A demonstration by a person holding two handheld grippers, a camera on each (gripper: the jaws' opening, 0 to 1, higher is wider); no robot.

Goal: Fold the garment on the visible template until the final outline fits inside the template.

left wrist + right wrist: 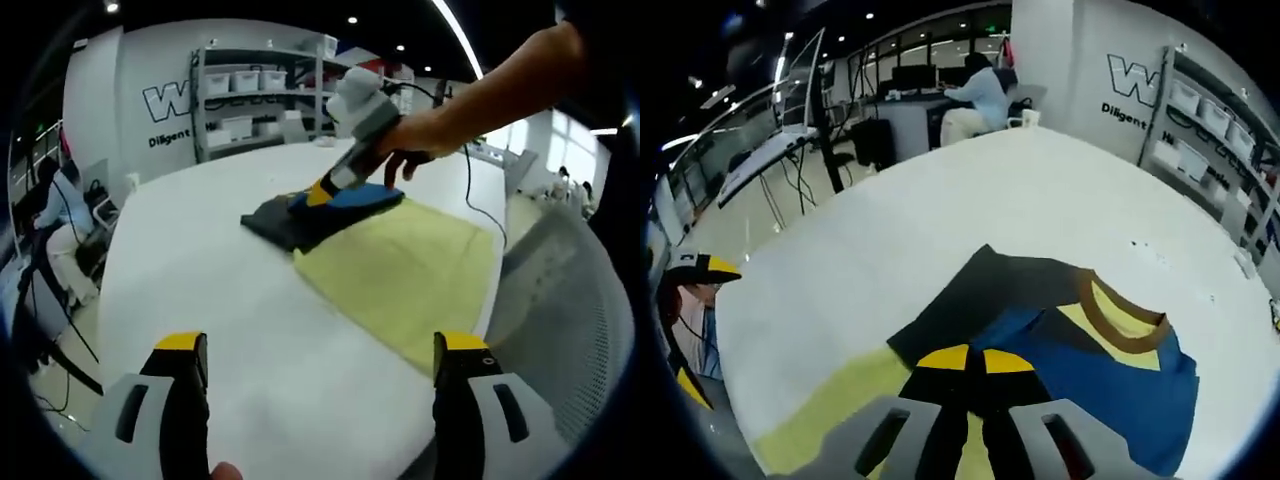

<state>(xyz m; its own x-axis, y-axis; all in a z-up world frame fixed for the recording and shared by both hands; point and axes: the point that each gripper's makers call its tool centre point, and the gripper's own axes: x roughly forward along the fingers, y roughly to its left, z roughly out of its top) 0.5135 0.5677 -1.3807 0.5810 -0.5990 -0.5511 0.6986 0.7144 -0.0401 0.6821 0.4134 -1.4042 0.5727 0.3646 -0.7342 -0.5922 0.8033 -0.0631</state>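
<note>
A folded garment (pixel 290 218) in dark grey and blue lies on the white table (pixel 200 290), at the far end of the yellow template (pixel 405 265). In the right gripper view the garment (pixel 1110 375) shows a brown collar (pixel 1120 322) and yellow trim, with the template (pixel 825 405) below it. My right gripper (pixel 976 360) has its jaws pressed together on the garment's near edge. A hand holds this right gripper (pixel 322 190) with its tip on the blue fold. My left gripper (pixel 320 350) hovers over bare table, well short of the garment, jaws wide apart and empty.
A grey mesh chair back (pixel 560 300) stands at the table's right edge. A black cable (pixel 478 190) trails across the far side. Shelves with white bins (pixel 250 90) line the back wall. A person (pixel 980 85) sits at a desk beyond the table.
</note>
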